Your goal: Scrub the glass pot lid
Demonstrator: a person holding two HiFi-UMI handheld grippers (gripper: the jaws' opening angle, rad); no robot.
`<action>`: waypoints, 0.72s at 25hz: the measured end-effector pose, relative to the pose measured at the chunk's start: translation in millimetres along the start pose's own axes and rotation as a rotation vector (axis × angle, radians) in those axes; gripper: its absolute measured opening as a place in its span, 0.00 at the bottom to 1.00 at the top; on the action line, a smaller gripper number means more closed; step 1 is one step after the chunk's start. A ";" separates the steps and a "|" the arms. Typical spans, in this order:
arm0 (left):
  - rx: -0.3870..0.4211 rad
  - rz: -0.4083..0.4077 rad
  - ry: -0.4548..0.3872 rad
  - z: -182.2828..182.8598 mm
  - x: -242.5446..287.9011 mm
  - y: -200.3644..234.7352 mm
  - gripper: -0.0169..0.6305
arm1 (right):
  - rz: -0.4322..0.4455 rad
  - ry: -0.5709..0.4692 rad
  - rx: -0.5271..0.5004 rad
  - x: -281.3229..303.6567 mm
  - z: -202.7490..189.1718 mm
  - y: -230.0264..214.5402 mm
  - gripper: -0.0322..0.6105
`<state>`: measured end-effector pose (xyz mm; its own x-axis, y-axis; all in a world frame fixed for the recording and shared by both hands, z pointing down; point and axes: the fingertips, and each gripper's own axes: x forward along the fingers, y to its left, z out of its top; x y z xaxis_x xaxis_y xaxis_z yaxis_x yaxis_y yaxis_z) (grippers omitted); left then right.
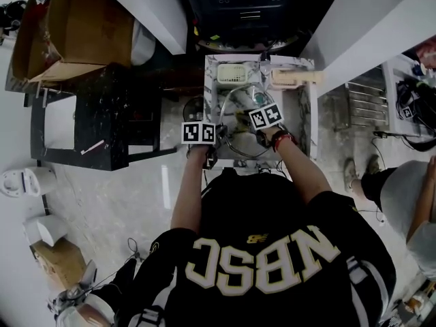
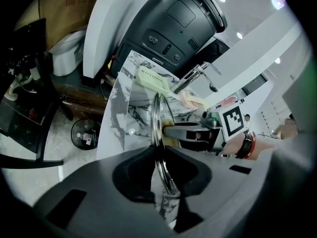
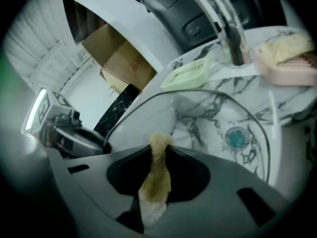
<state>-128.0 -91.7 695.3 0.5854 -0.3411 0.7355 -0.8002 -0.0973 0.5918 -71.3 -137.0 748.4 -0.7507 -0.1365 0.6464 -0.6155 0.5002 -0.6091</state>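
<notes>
Glass lid (image 3: 148,120) held on edge above a marble sink (image 2: 124,108).
Left tongs (image 2: 157,150) clamp its near rim; right tongs (image 3: 159,145) pinch a yellow sponge (image 3: 156,177) against the glass, from the right.

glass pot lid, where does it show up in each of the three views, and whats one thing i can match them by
Head view: glass pot lid at upper centre, over the sink.
Left gripper view: dead centre, seen edge-on as a thin upright rim.
Right gripper view: a wide arc across the middle, with the sink showing through the glass.
Shared landmark: pale green soap tray, beyond the lid in all three.
</notes>
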 end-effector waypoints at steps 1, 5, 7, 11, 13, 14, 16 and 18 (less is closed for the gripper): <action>0.000 0.001 -0.001 0.2 -0.1 0.3 0.14 | -0.049 -0.045 0.028 -1.2 7.3 -11.8 0.19; -0.001 -0.002 0.001 -0.1 0.1 0.0 0.14 | -0.193 -0.113 0.092 -7.5 14.0 -49.5 0.20; 0.000 -0.004 0.002 -0.1 -0.4 0.1 0.14 | -0.236 -0.096 0.071 -9.7 10.6 -59.9 0.20; 0.000 -0.004 0.001 0.2 -0.1 -0.4 0.14 | -0.438 0.020 -0.011 -25.8 -15.5 -101.4 0.19; -0.001 -0.004 0.002 -0.5 0.2 -0.3 0.14 | -0.495 0.093 0.005 -34.9 -37.2 -119.2 0.19; 0.000 -0.004 0.002 -0.7 0.2 0.1 0.14 | -0.513 0.138 0.012 -38.7 -48.7 -125.3 0.19; 0.002 -0.003 0.001 -0.4 0.0 0.6 0.14 | -0.522 0.225 0.001 -44.2 -68.3 -130.7 0.19; 0.003 -0.003 -0.001 0.1 -0.3 0.6 0.14 | -0.496 0.295 -0.004 -45.9 -83.0 -127.0 0.19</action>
<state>-128.7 -91.8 695.4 0.5876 -0.3416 0.7335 -0.7989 -0.1014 0.5928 61.2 -123.3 834.2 -0.2737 -0.1113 0.9553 -0.8752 0.4409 -0.1994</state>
